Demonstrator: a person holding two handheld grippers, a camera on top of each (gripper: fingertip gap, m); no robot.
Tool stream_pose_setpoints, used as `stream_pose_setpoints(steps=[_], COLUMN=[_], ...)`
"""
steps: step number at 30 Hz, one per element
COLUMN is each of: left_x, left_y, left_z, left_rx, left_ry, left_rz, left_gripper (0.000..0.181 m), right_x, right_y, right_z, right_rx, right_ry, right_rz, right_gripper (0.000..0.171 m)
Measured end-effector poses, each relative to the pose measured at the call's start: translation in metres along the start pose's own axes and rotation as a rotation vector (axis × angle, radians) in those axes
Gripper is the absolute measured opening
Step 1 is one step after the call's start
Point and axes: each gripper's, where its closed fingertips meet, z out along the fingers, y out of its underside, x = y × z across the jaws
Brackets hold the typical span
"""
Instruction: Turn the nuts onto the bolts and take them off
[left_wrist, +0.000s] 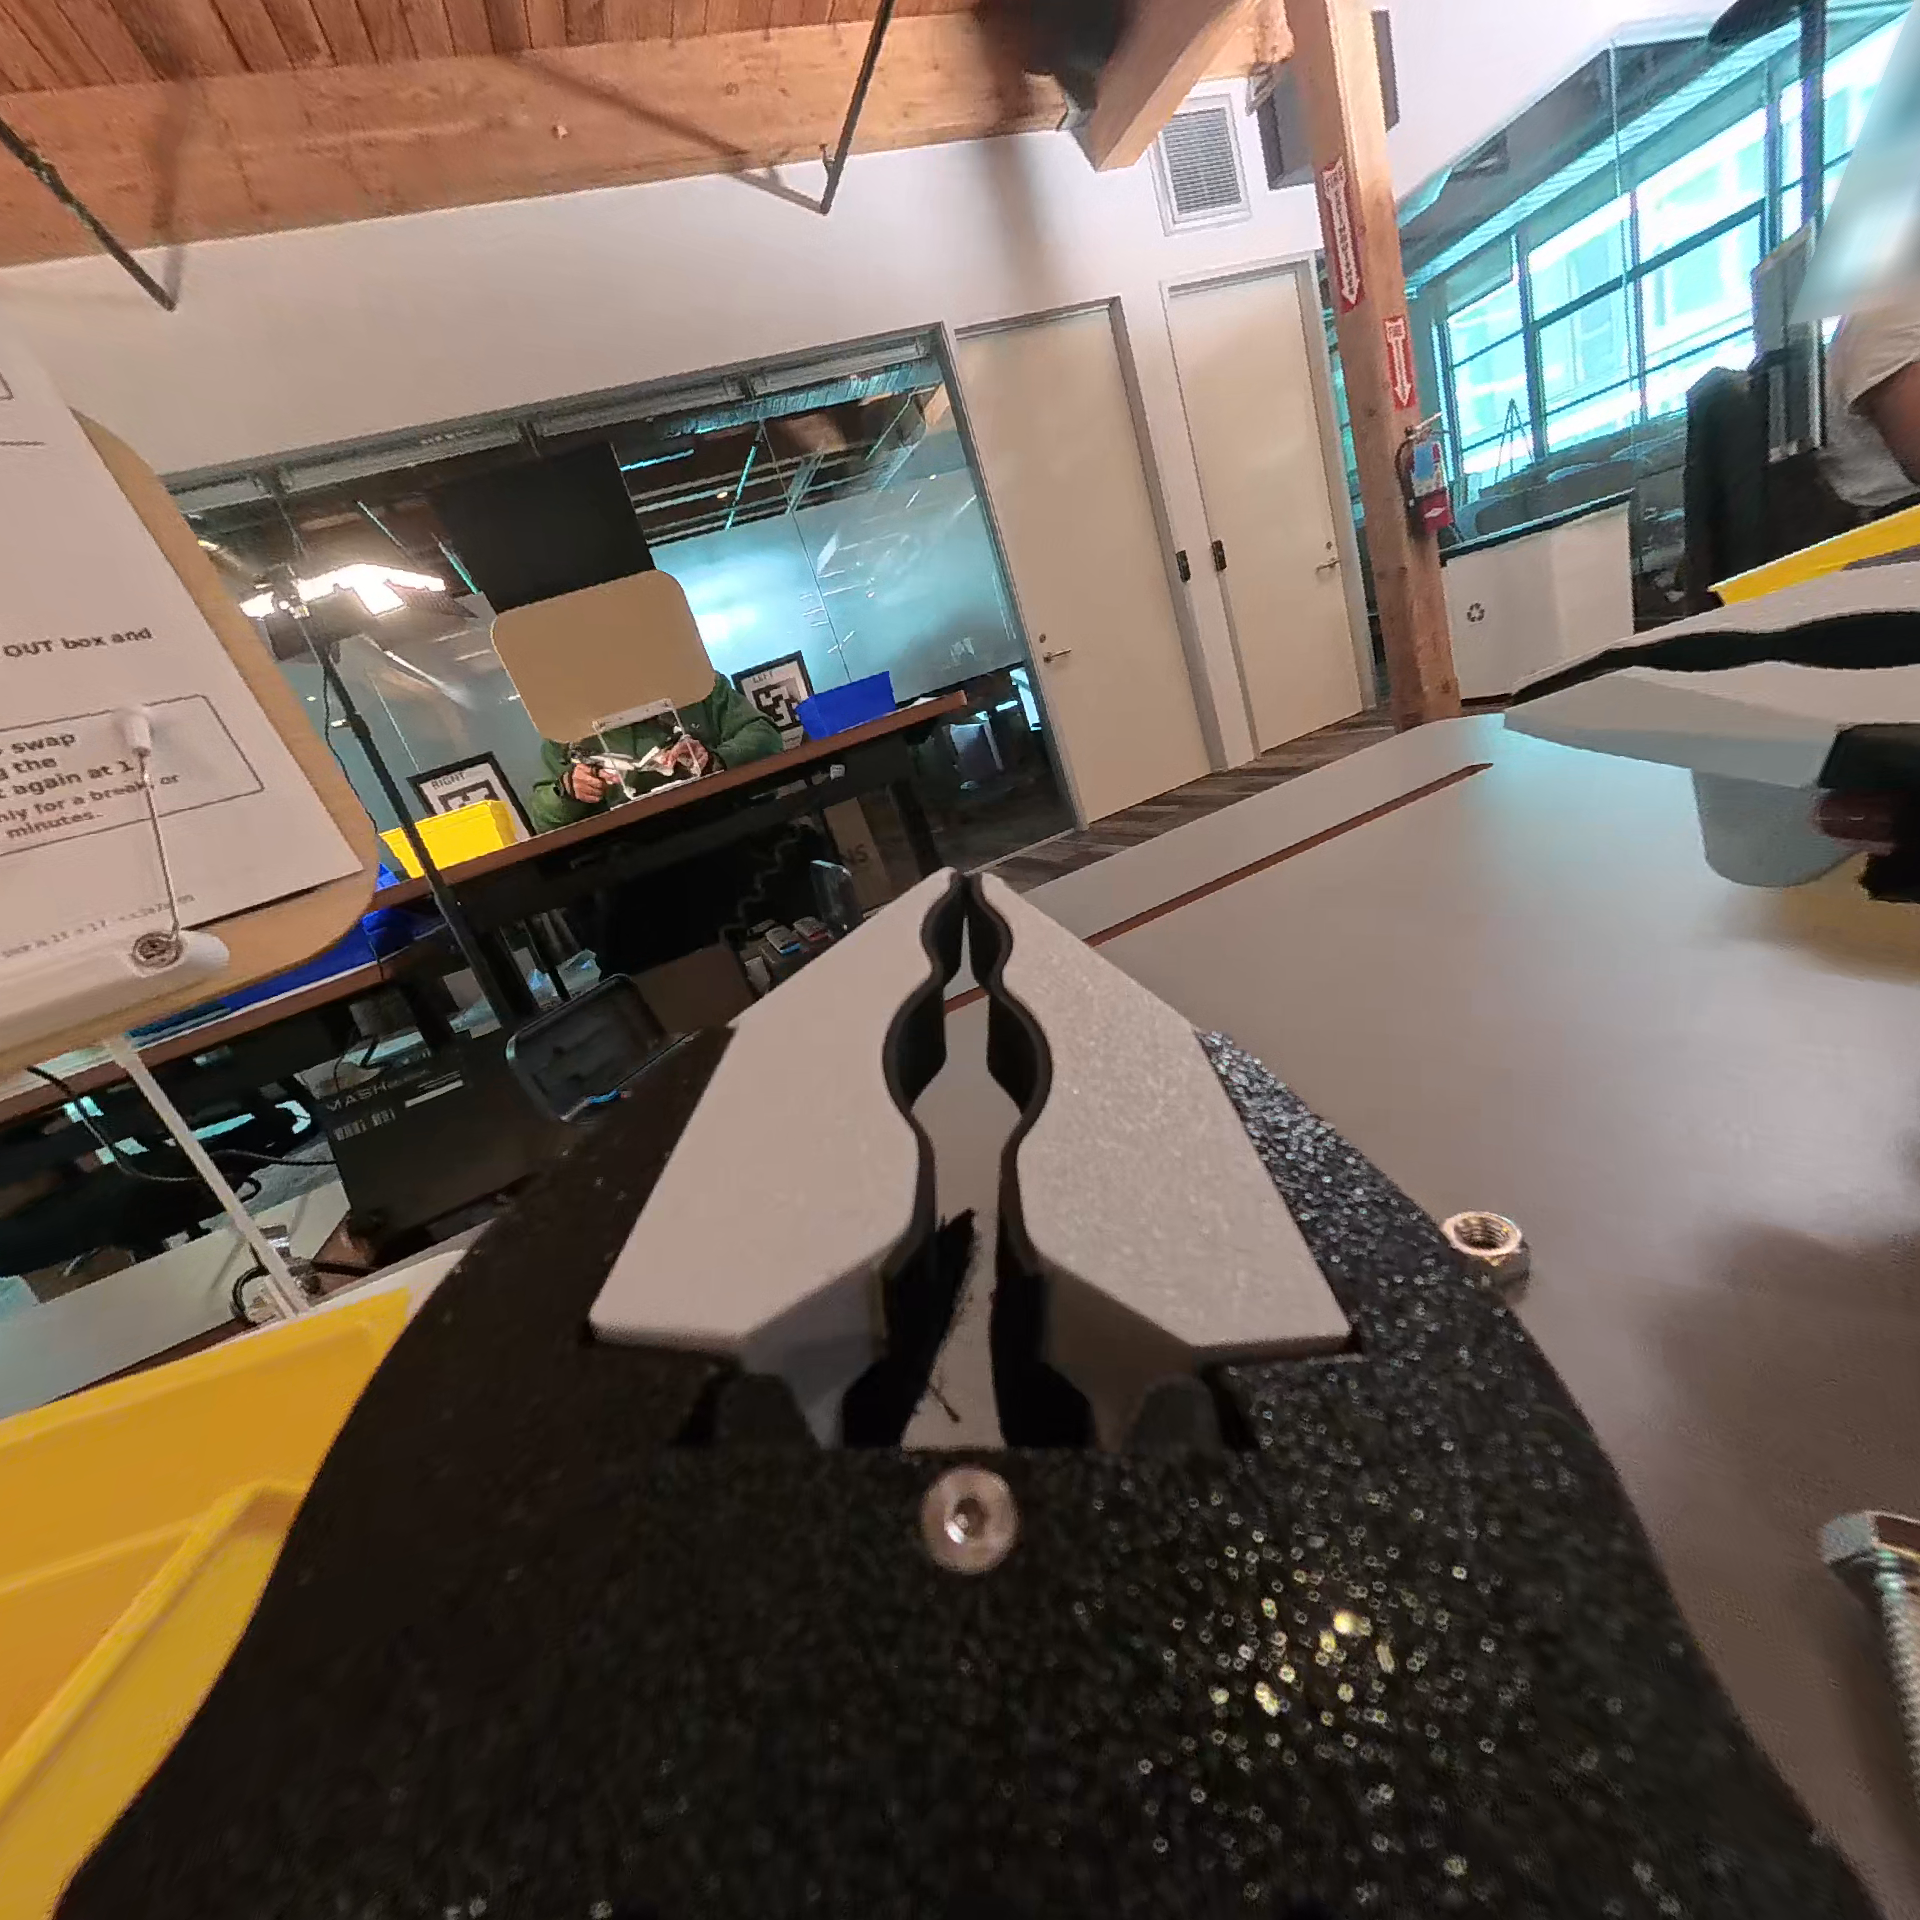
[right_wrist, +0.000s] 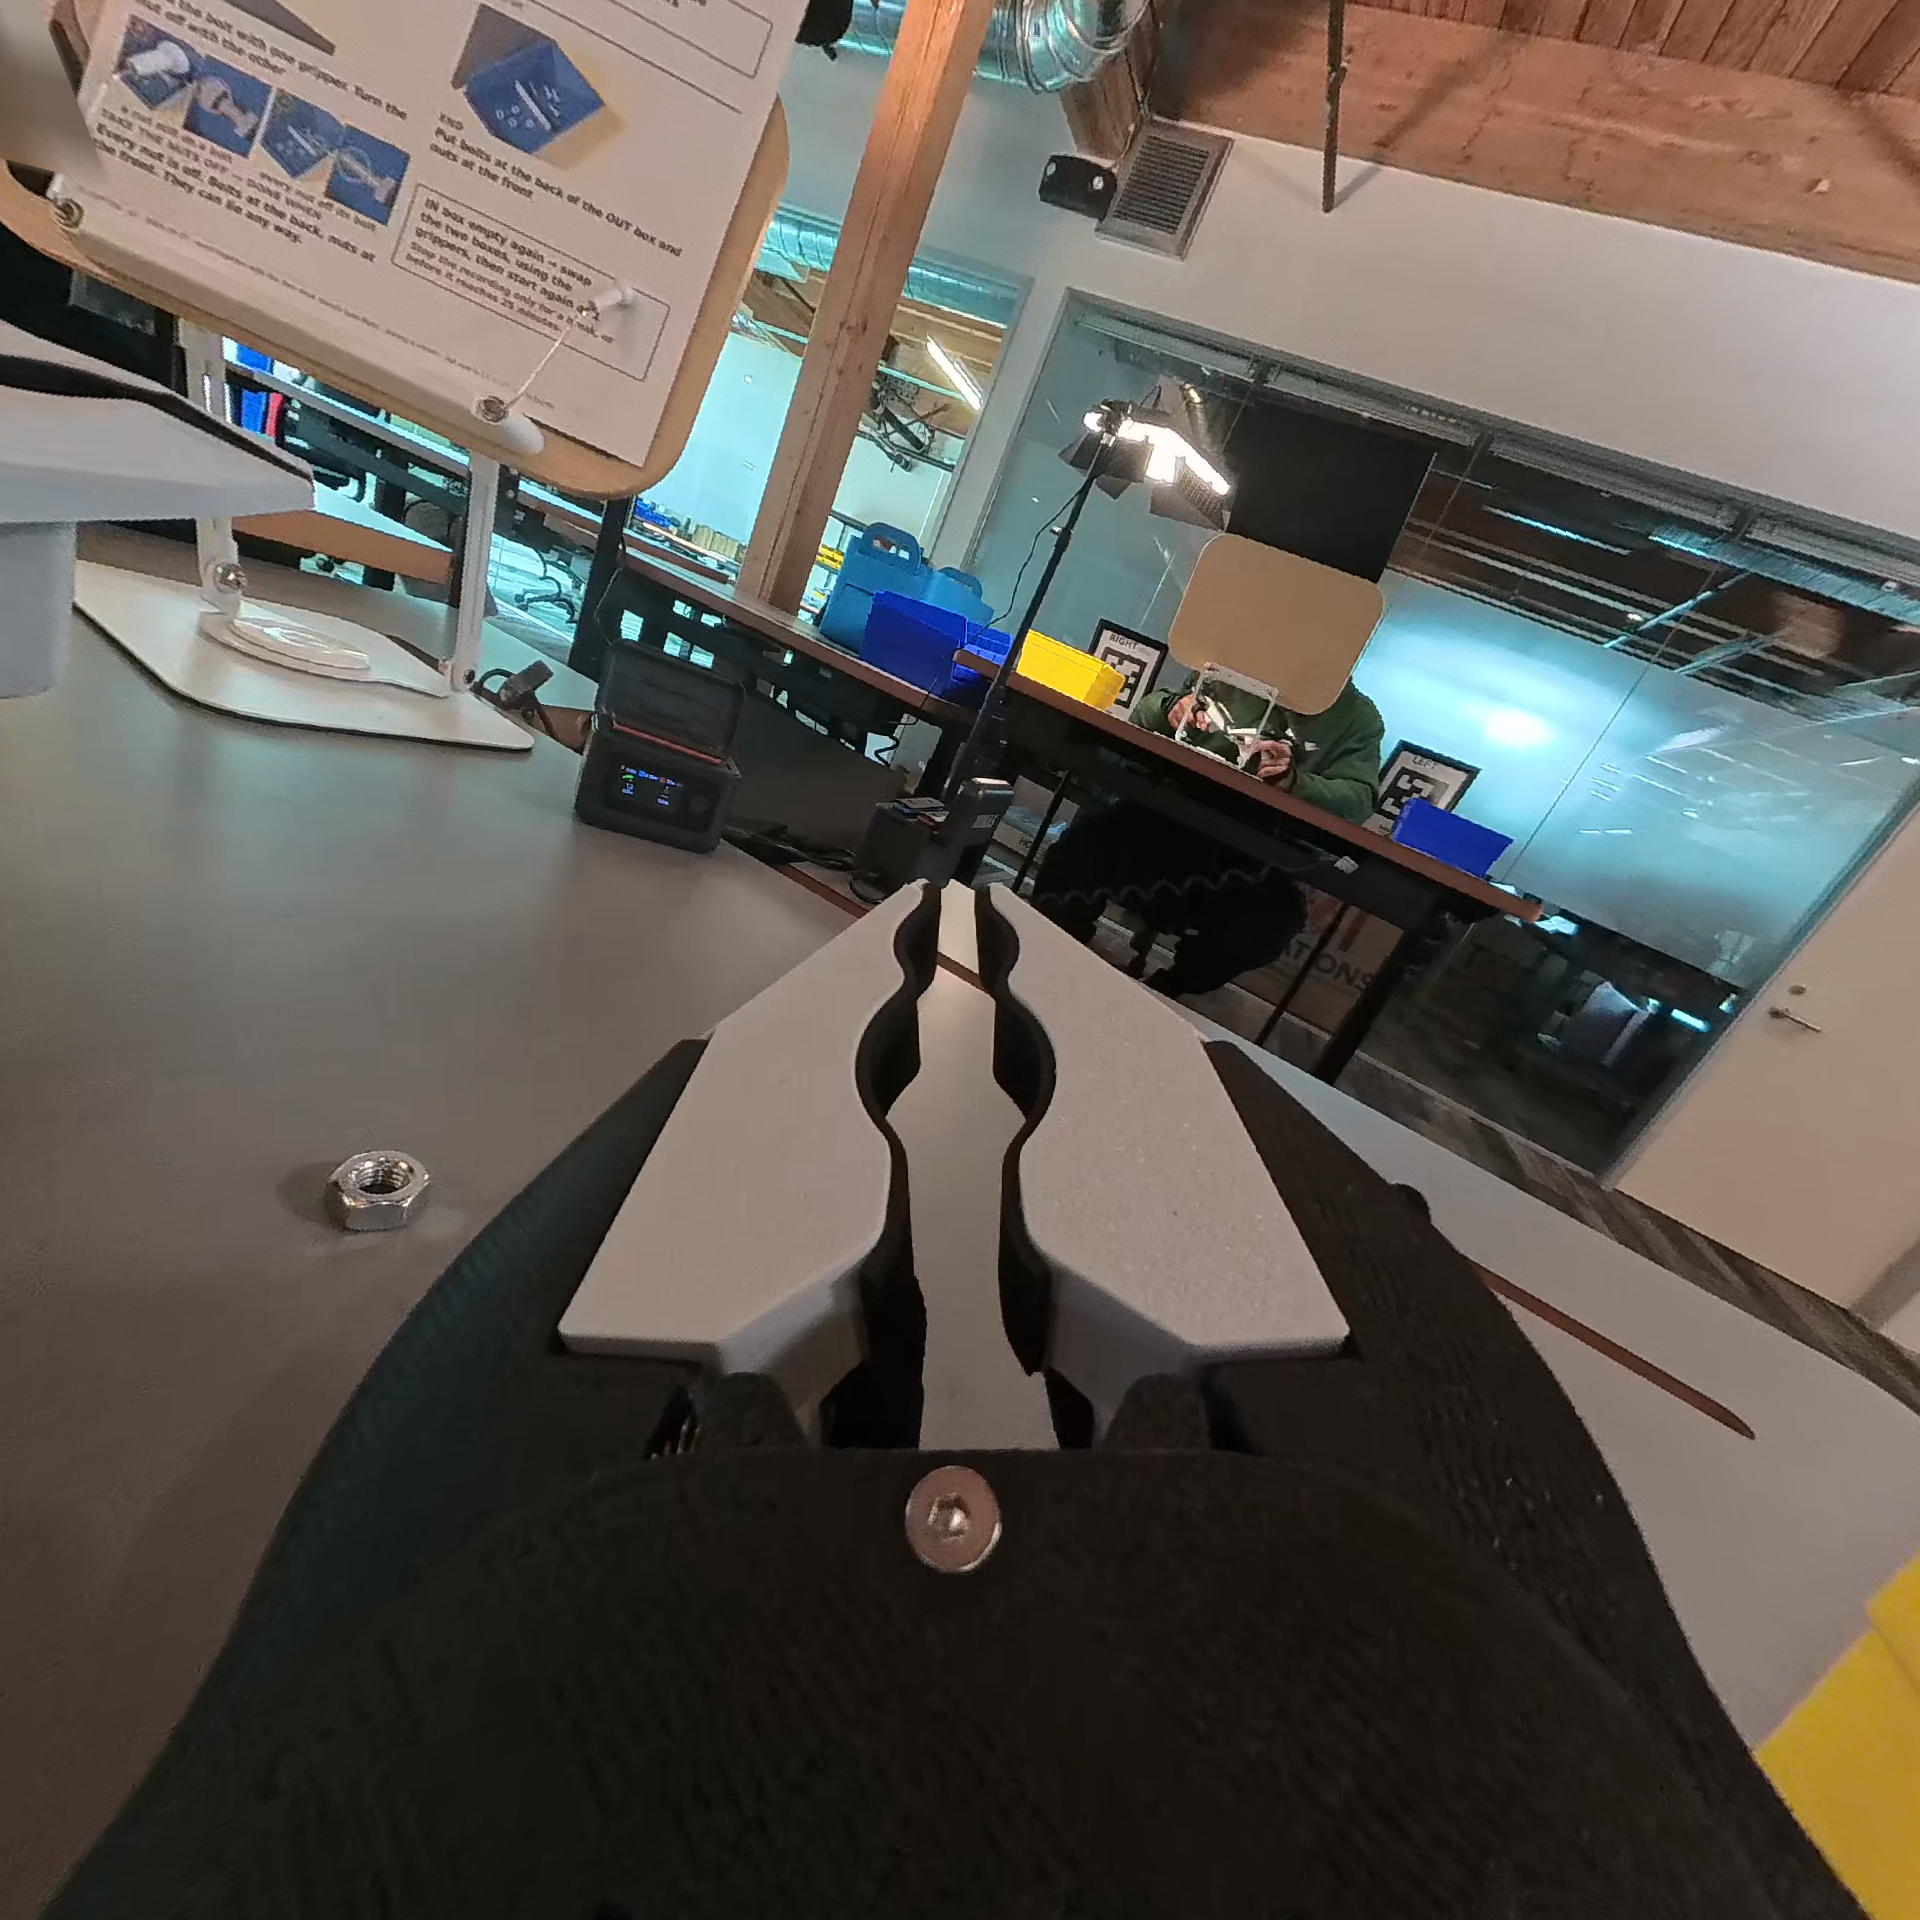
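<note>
A loose steel nut (left_wrist: 1486, 1247) lies on the grey table just right of my left gripper (left_wrist: 966, 883), which is shut and empty, its tips touching. A bolt (left_wrist: 1881, 1590) lies at the right edge, partly cut off. In the right wrist view the same nut (right_wrist: 376, 1190) sits on the table to the left of my right gripper (right_wrist: 951, 894). That gripper is empty, its jaws only a narrow gap apart. Each gripper shows in the other's view: the right one in the left wrist view (left_wrist: 1714, 727) and the left one in the right wrist view (right_wrist: 125, 468).
A yellow bin (left_wrist: 125, 1558) sits at my left, and a yellow bin corner (right_wrist: 1849, 1766) shows at lower right. A white stand with an instruction sheet (right_wrist: 416, 208) and a small black power box (right_wrist: 660, 758) stand at the table's far side. A person works at another table (right_wrist: 1278, 748). Spacing between my two grippers at the tips: around 15 cm. The left tips stand about 15 cm off the bolt (left_wrist: 1881, 1590).
</note>
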Motion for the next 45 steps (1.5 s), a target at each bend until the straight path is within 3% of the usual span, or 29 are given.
stream_pose_setpoints(steps=[12, 45], left_x=[0.032, 0.029], left_y=[0.005, 0.009], left_z=[0.004, 0.004], left_rx=[-0.045, -0.062], left_ry=[0.137, 0.146], left_rz=[0.089, 0.035], left_gripper=[0.000, 0.000], right_x=[0.000, -0.002], right_y=[0.000, 0.000], right_z=[0.000, 0.000], right_rx=[0.002, -0.002], right_ry=[-0.004, -0.025], right_rz=[0.006, 0.029], right_gripper=[0.005, 0.004])
